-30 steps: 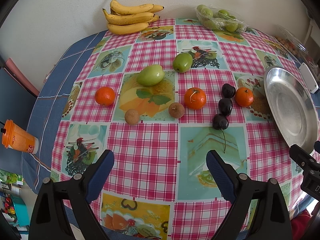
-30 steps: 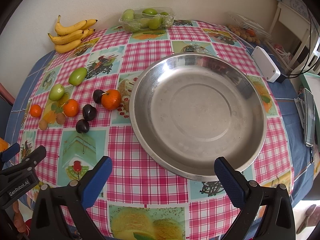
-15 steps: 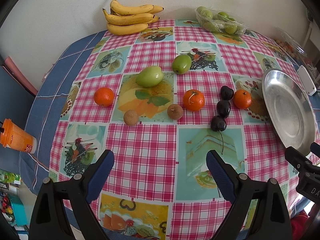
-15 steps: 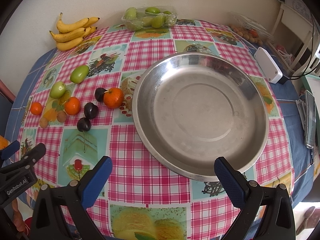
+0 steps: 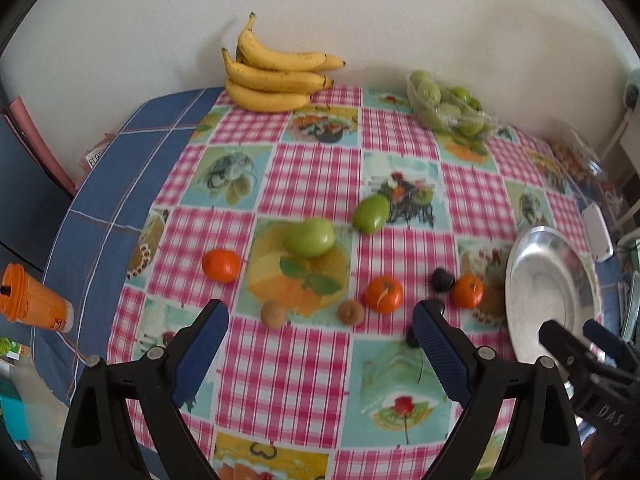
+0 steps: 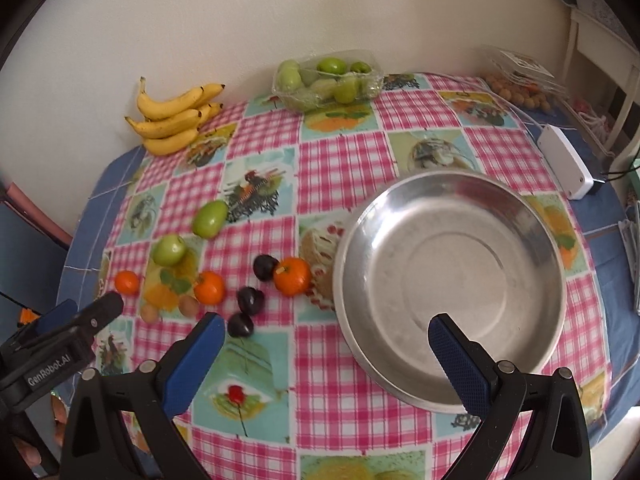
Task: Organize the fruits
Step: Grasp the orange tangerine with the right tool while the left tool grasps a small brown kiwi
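Loose fruit lies on the checked tablecloth: three oranges, two green fruits, three dark plums and two small brown fruits. An empty steel bowl stands to their right; it also shows in the left wrist view. My left gripper is open and empty, just short of the brown fruits. My right gripper is open and empty over the bowl's near-left rim. One plum is partly hidden behind the left gripper's right finger.
A bunch of bananas and a plastic tray of green fruit sit by the back wall. A white box and a clear pack of small fruits lie at the right. An orange cup stands off the table's left.
Both grippers have tilted up and moved forward, so the fruit and bowl sit lower and nearer in both views. Nothing on the table has moved. Both jaws stay open.
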